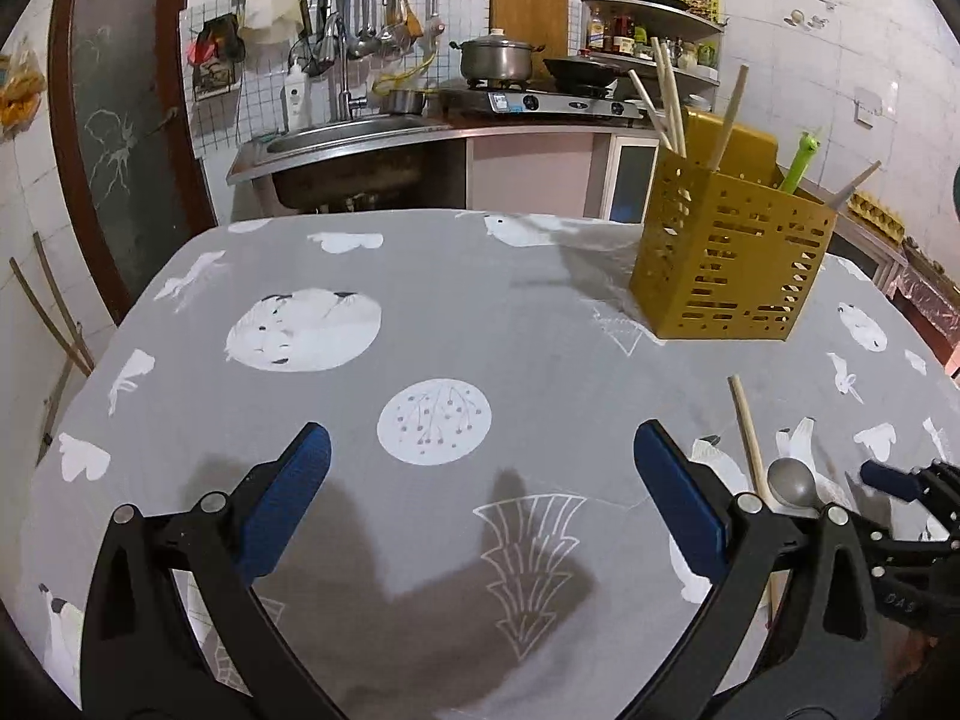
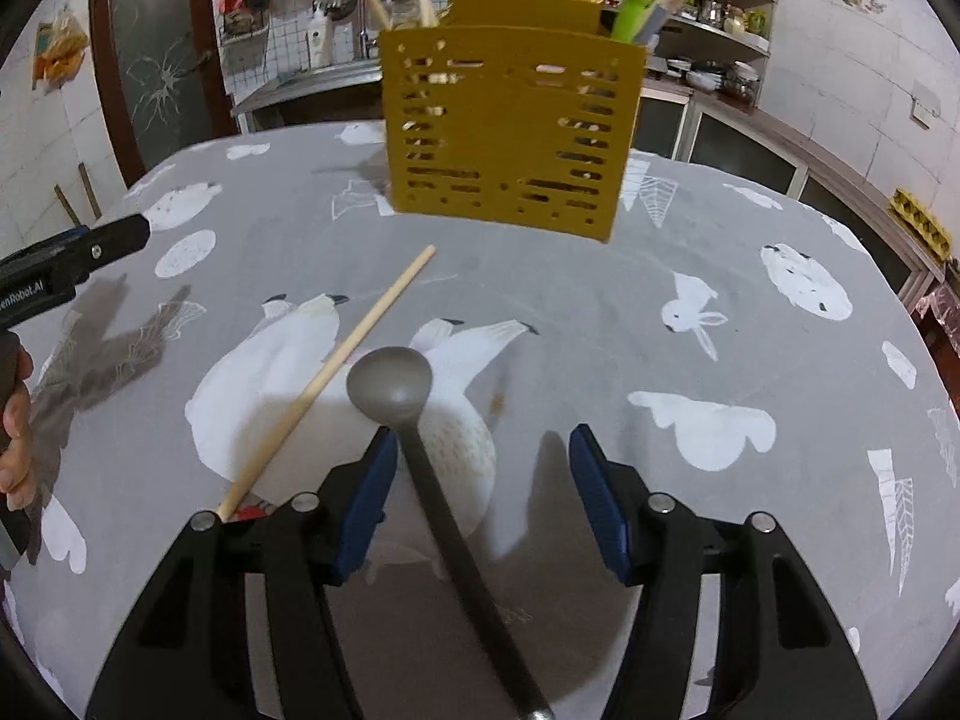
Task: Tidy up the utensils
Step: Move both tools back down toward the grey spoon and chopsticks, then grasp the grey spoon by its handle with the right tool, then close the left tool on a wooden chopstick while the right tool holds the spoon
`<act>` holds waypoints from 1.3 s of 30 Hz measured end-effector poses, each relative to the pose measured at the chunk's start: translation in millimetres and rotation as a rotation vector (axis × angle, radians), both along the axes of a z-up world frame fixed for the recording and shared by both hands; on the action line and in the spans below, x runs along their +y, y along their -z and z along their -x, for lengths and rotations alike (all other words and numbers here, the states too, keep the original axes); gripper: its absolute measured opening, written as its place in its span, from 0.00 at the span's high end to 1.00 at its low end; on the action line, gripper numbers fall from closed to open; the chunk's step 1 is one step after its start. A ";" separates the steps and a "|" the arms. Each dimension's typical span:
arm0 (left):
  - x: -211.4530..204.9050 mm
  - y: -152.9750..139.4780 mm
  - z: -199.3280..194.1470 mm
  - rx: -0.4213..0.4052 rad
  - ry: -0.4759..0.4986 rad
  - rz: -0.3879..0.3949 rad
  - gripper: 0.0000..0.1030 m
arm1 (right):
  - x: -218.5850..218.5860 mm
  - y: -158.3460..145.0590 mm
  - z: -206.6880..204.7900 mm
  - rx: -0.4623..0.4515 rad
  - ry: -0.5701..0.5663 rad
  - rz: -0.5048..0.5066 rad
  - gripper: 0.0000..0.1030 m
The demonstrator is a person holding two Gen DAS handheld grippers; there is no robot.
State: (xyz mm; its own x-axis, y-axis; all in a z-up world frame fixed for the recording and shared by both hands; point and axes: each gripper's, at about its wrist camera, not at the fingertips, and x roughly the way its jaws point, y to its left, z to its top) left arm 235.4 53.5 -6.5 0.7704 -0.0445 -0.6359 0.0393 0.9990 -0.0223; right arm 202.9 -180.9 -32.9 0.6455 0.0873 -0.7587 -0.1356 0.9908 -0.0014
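A yellow slotted utensil holder [image 1: 732, 252] stands on the table at the far right, with chopsticks and a green-handled tool in it; it also shows in the right wrist view [image 2: 510, 126]. A grey spoon [image 2: 390, 384] lies on the cloth, its handle running back between the jaws of my open right gripper [image 2: 483, 480]. A wooden chopstick [image 2: 336, 372] lies just left of it. In the left wrist view the spoon [image 1: 792, 483] and chopstick [image 1: 750, 438] lie at the right. My left gripper [image 1: 480, 480] is open and empty over the cloth.
The table carries a grey cloth [image 1: 420, 300] with white animal prints. Behind it are a sink [image 1: 360, 132], a stove with a pot [image 1: 498, 60] and shelves. My left gripper's tip [image 2: 114, 240] shows at the left edge of the right wrist view.
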 end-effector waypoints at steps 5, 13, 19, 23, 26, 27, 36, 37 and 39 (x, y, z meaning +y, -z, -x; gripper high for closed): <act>-6.0 1.6 -2.4 0.008 0.014 0.007 0.05 | 9.7 3.3 -7.4 0.013 -0.023 0.007 0.71; -32.3 1.3 -11.6 0.033 0.052 0.018 0.05 | -8.7 0.0 -21.1 0.037 0.007 -0.060 0.92; -66.2 4.9 -20.0 0.049 0.105 0.004 0.05 | -42.0 0.0 -29.8 0.018 0.101 -0.064 0.92; -93.6 12.6 -30.8 0.084 0.138 0.005 0.05 | -68.4 2.3 -35.9 0.015 0.164 -0.084 0.92; -109.2 22.0 -41.0 0.130 0.158 0.006 0.14 | -78.8 4.2 -39.9 0.016 0.185 -0.100 0.92; -116.5 27.6 -46.6 0.159 0.167 0.008 0.16 | -80.3 4.6 -41.3 0.016 0.187 -0.102 0.92; -152.8 50.6 -66.8 0.257 0.212 -0.005 0.41 | -83.3 4.7 -49.7 0.010 0.183 -0.094 0.92; -155.4 50.9 -68.2 0.258 0.215 -0.018 0.44 | -83.3 5.5 -51.6 0.015 0.182 -0.095 0.92; -161.9 50.8 -71.3 0.260 0.222 -0.044 0.49 | -82.8 6.7 -54.2 0.027 0.180 -0.094 0.92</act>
State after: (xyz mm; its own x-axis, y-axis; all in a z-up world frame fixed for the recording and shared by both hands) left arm 306.8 -108.5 -57.3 0.5569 -0.1611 -0.8148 0.2547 0.9669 -0.0171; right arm 257.1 -263.7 -39.6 0.6364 0.0437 -0.7701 0.0453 0.9946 0.0939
